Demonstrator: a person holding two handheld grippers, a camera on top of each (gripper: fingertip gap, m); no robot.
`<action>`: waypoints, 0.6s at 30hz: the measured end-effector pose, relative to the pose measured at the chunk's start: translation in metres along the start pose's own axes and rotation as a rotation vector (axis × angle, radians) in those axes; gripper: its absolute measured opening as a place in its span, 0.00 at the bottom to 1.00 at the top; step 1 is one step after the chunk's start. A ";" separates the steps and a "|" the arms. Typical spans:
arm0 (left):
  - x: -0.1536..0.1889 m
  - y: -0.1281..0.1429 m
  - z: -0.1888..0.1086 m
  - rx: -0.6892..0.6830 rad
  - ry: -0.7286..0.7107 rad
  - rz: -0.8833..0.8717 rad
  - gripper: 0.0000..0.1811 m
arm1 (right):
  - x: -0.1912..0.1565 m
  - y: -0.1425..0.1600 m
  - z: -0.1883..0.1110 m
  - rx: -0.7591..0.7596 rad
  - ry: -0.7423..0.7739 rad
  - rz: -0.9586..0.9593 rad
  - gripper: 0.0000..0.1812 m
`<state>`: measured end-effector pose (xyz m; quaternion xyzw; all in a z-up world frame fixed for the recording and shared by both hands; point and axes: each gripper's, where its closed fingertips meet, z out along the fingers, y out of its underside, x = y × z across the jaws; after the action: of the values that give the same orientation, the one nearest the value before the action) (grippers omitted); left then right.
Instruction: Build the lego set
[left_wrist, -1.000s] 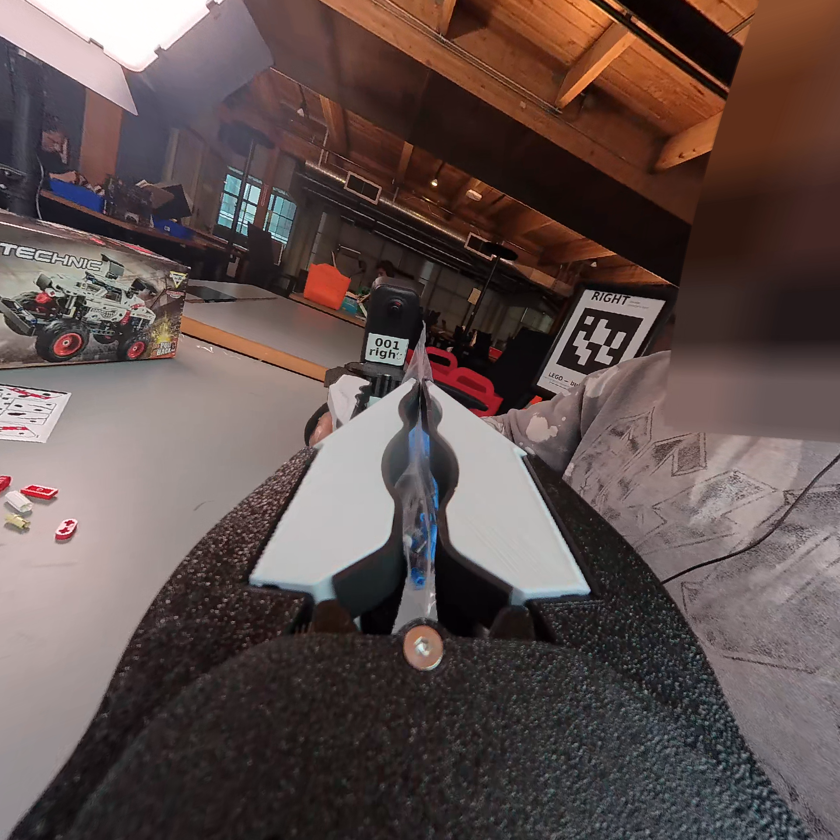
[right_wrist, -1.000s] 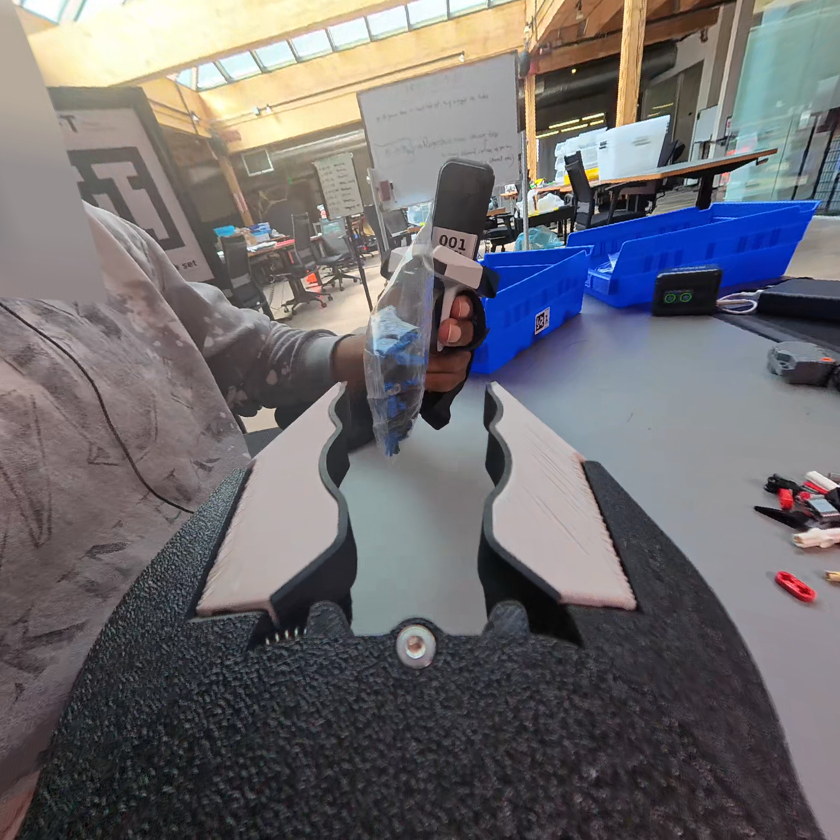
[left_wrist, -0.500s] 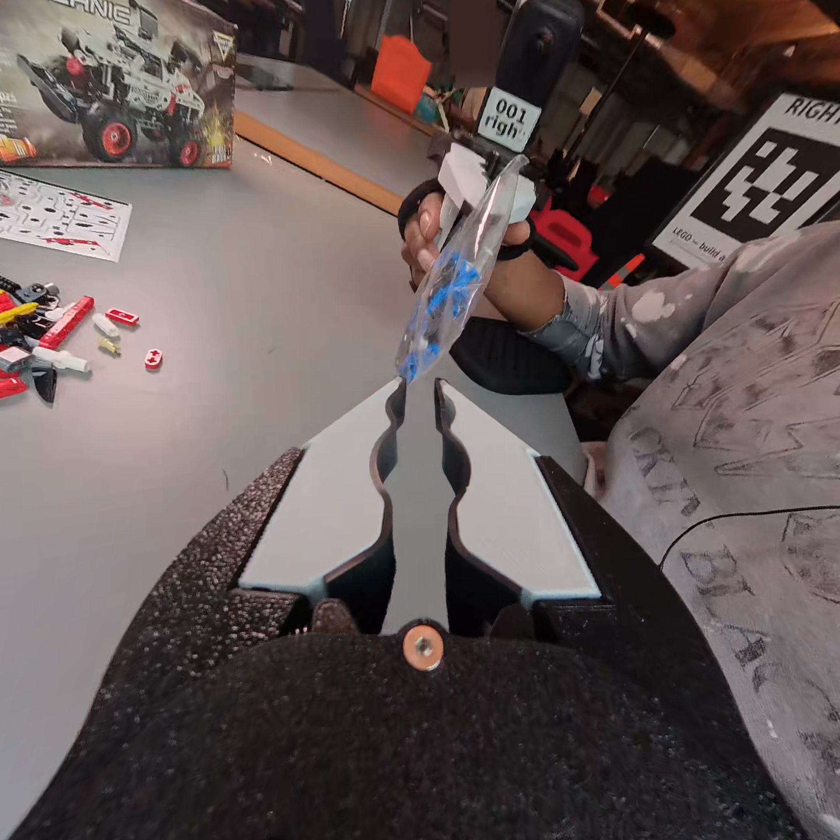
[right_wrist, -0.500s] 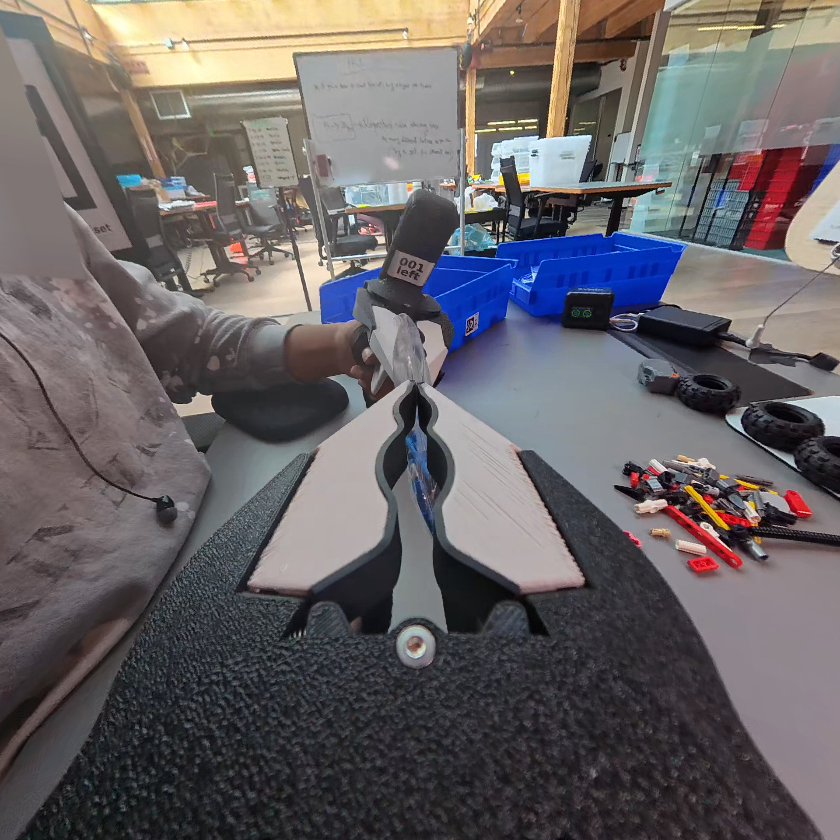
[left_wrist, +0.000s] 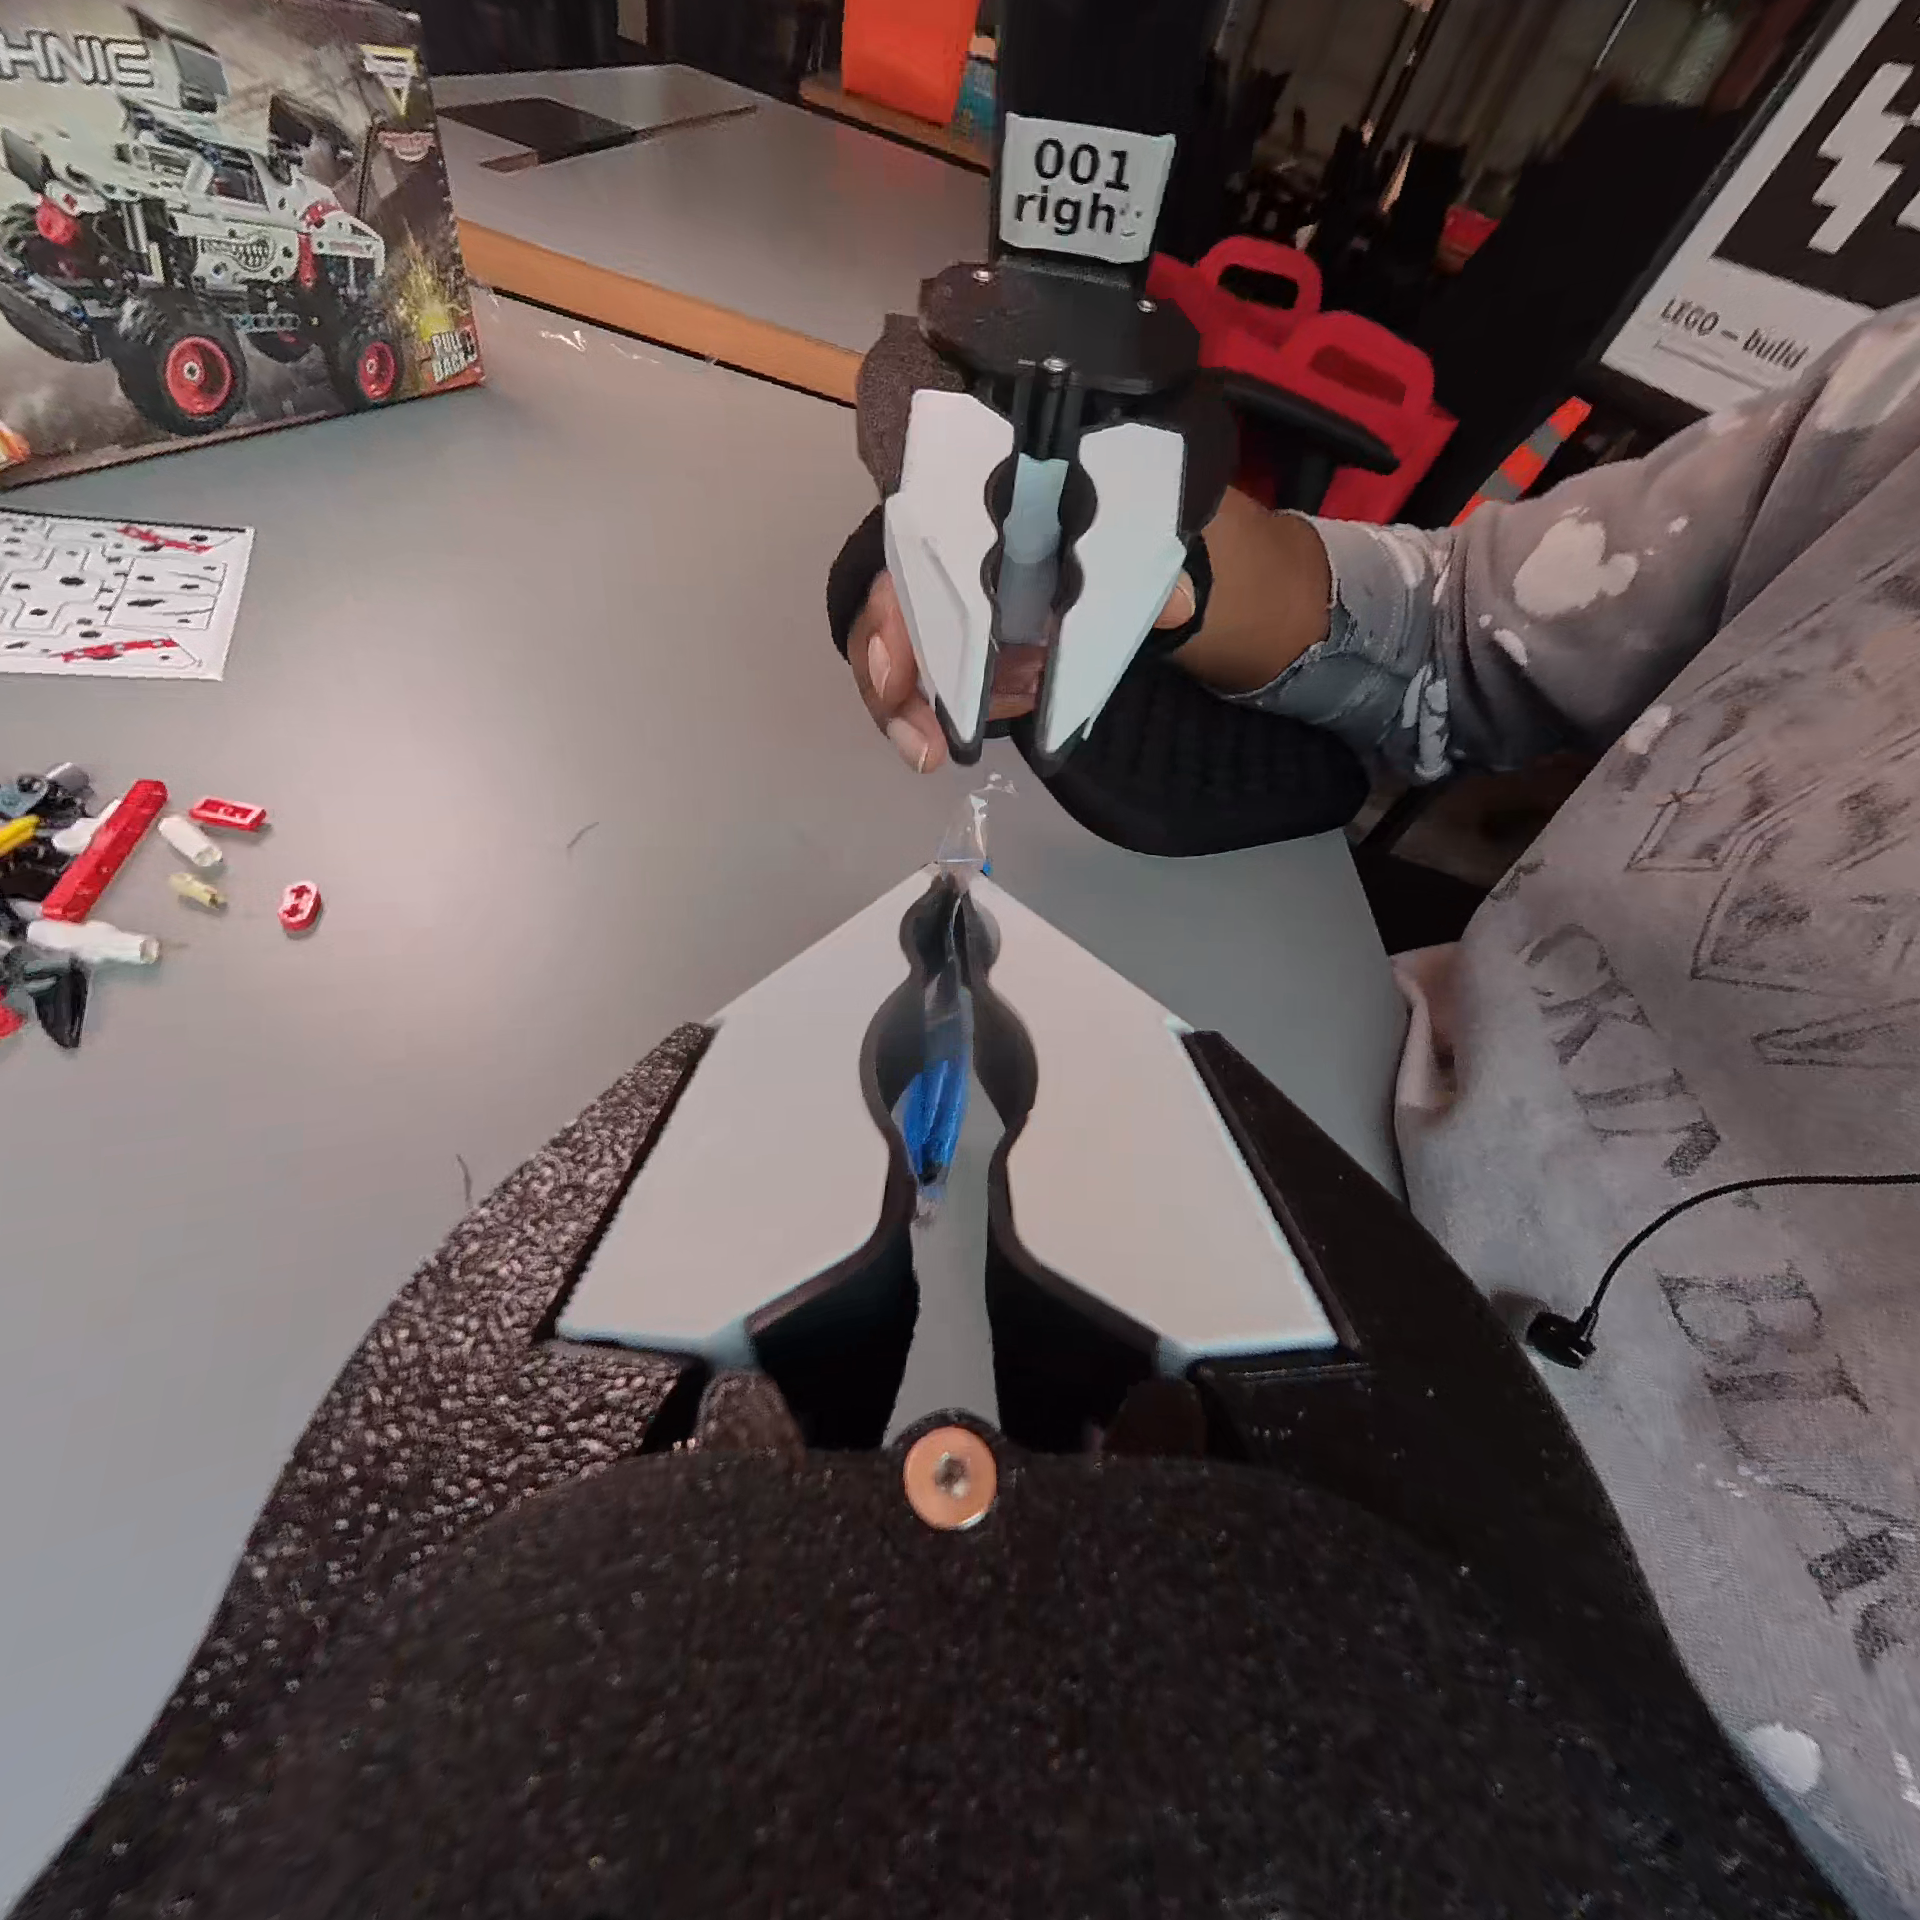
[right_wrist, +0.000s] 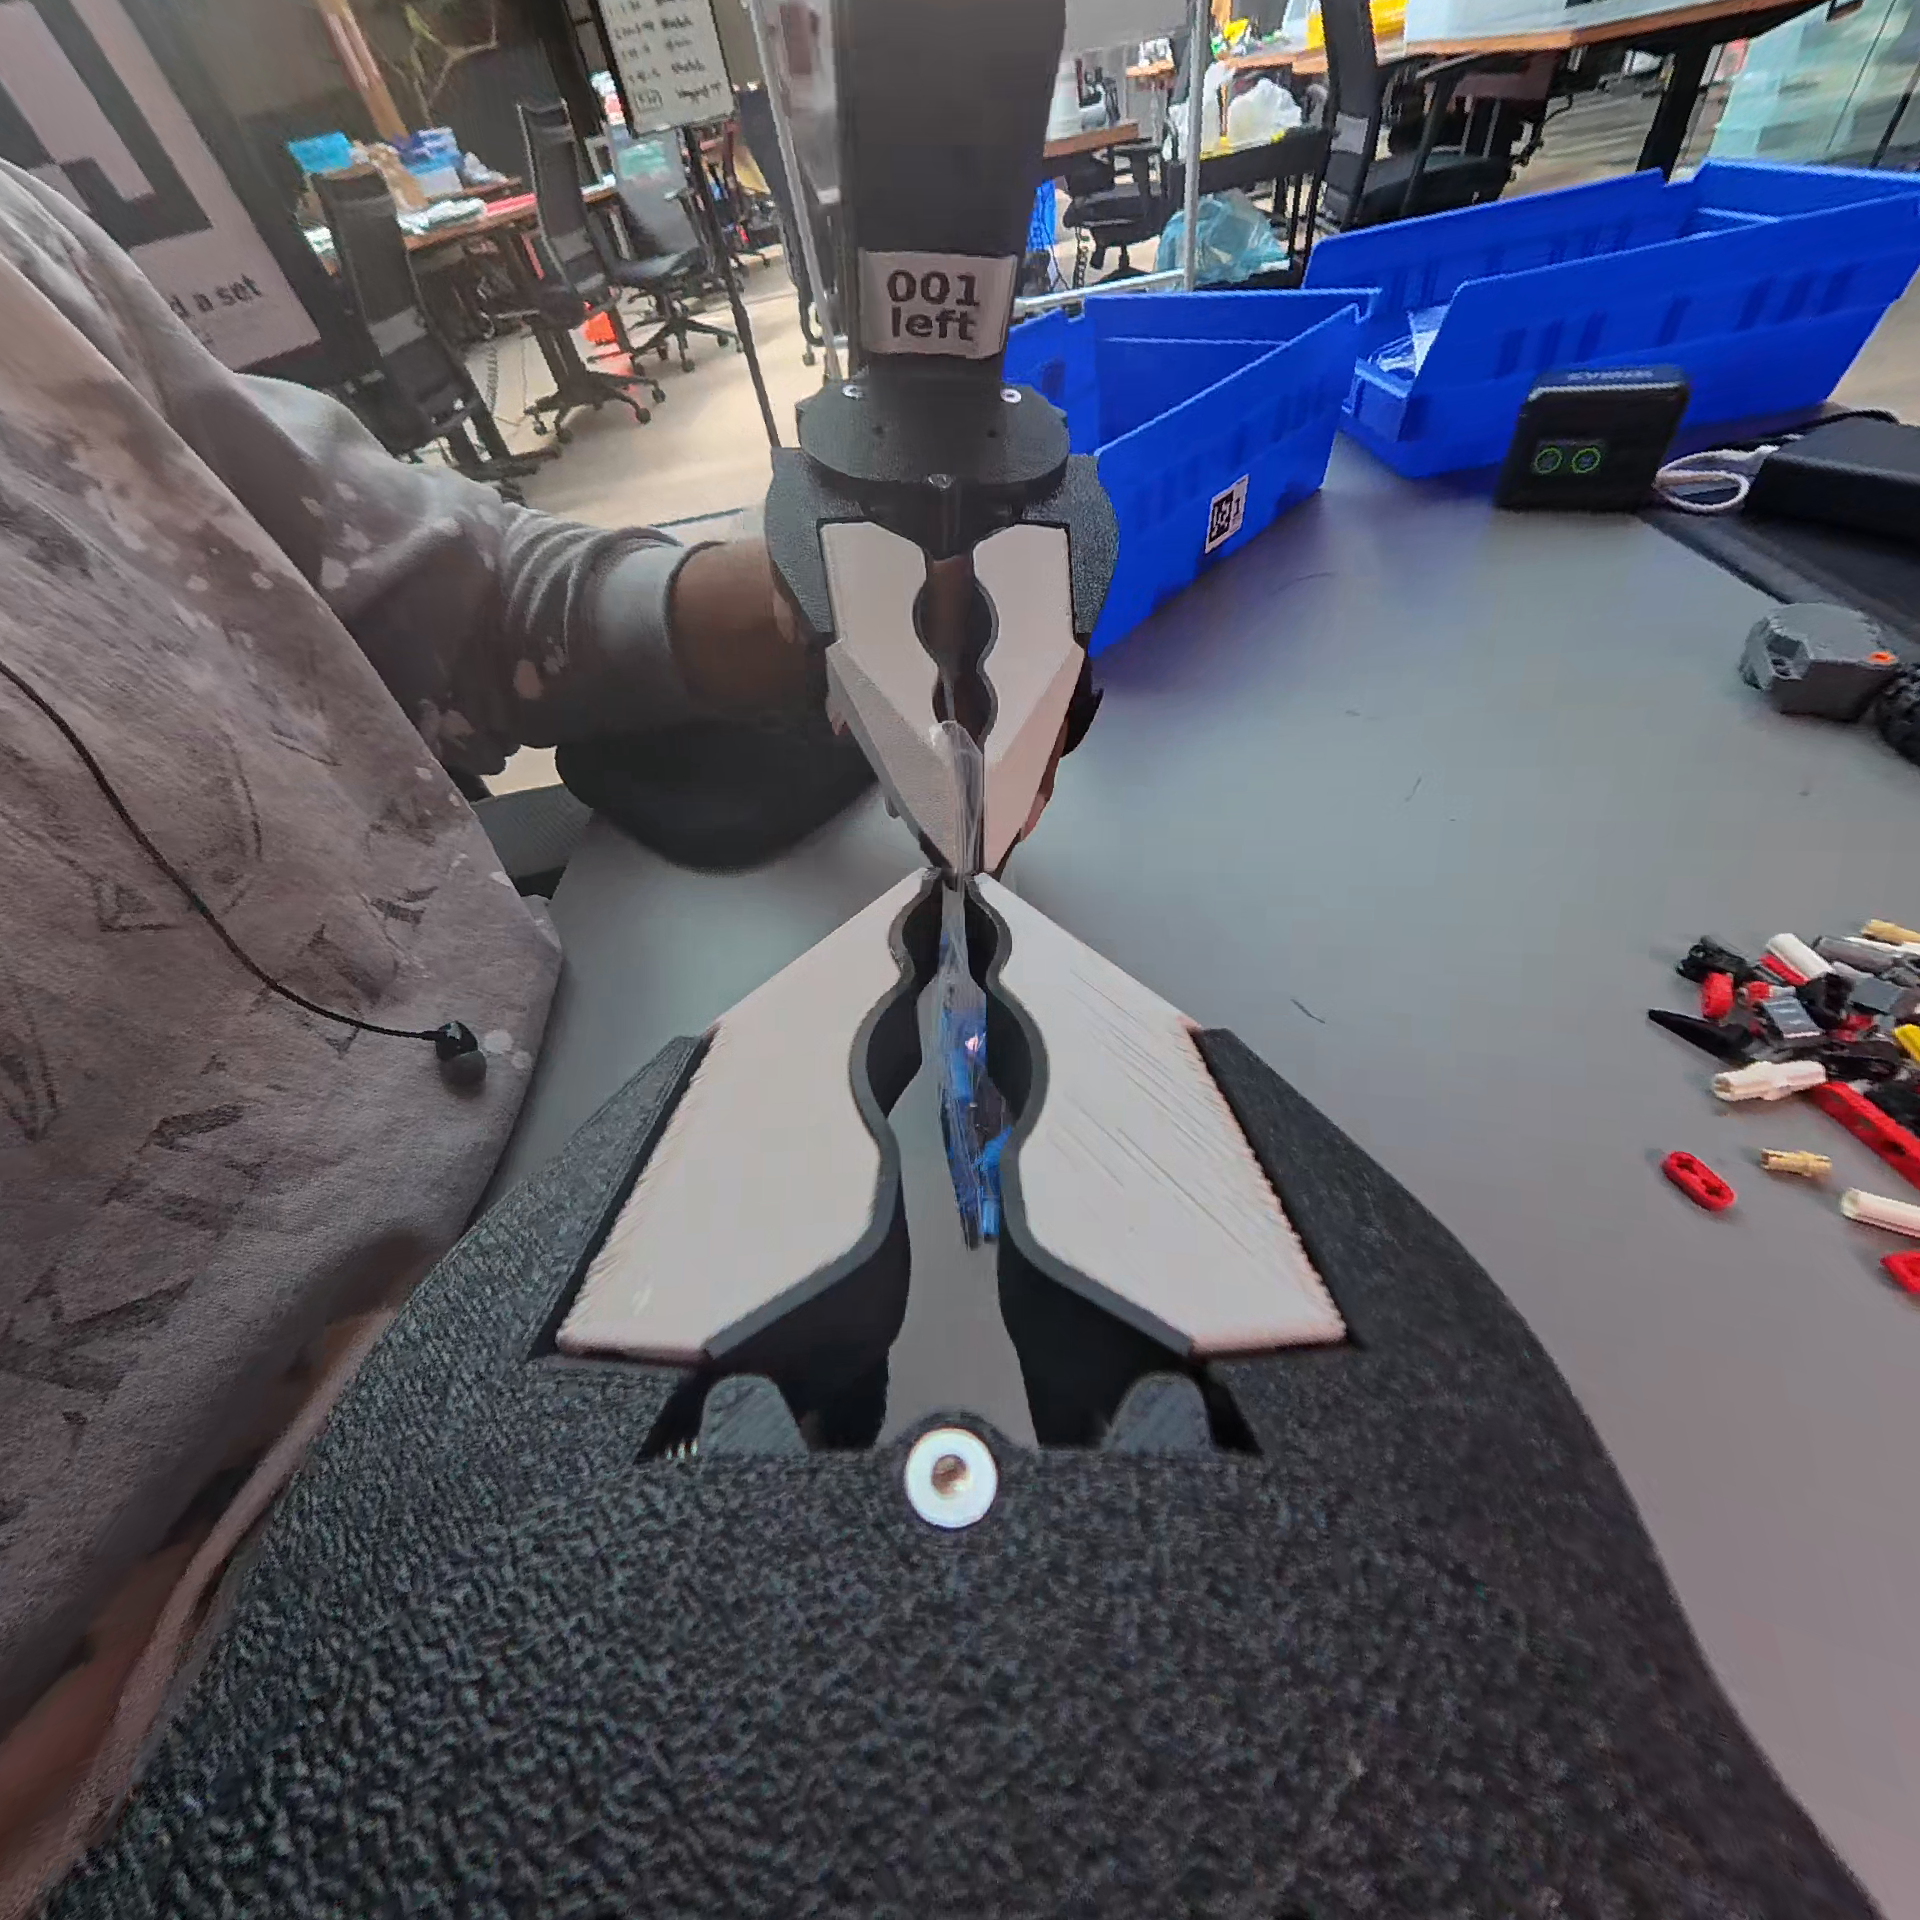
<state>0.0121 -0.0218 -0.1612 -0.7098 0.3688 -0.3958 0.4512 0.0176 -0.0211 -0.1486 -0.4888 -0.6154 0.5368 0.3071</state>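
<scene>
A small clear plastic bag of blue lego pieces (left_wrist: 935, 1112) sits between the fingers of my left gripper (left_wrist: 951, 883), which is shut on it. In the right wrist view the same bag (right_wrist: 966, 1101) runs between the fingers of my right gripper (right_wrist: 951, 883), also shut on it. The two grippers face each other tip to tip above the grey table (left_wrist: 571, 644). The left gripper (right_wrist: 956, 857) pinches the bag's clear top edge. From the left wrist view the right gripper (left_wrist: 1006, 748) looks slightly parted.
Loose lego pieces (left_wrist: 94, 883) lie to the left, also seen in the right wrist view (right_wrist: 1829, 1049). The set's box (left_wrist: 208, 239) and a printed sheet (left_wrist: 114, 592) lie beyond. Blue bins (right_wrist: 1226, 436), a grey block (right_wrist: 1818, 665) and a black device (right_wrist: 1590, 436) stand behind. The person's torso (left_wrist: 1714, 1143) is close. Only a small space, under 4 cm, lies between the two pairs of fingers. The grey block (right_wrist: 1818, 665) is about 35 centimetres from both grippers' fingertips.
The bag went from the left gripper to the right gripper while the left opened. Now the left has shut on it again and both grippers hold it, lower over the table.
</scene>
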 end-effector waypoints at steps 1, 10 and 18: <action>-0.006 0.000 -0.005 0.019 0.007 -0.050 0.00 | 0.002 -0.003 -0.005 0.025 0.008 -0.008 0.07; -0.027 -0.003 -0.022 0.167 0.071 -0.238 0.00 | 0.028 0.038 -0.017 -0.070 0.062 -0.025 0.22; -0.009 0.038 -0.006 -0.125 0.119 -0.217 0.11 | 0.011 0.003 -0.034 -0.017 0.038 -0.114 0.00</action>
<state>-0.0033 -0.0280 -0.1972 -0.7476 0.3398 -0.4598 0.3380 0.0459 0.0014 -0.1453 -0.4658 -0.6408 0.5036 0.3446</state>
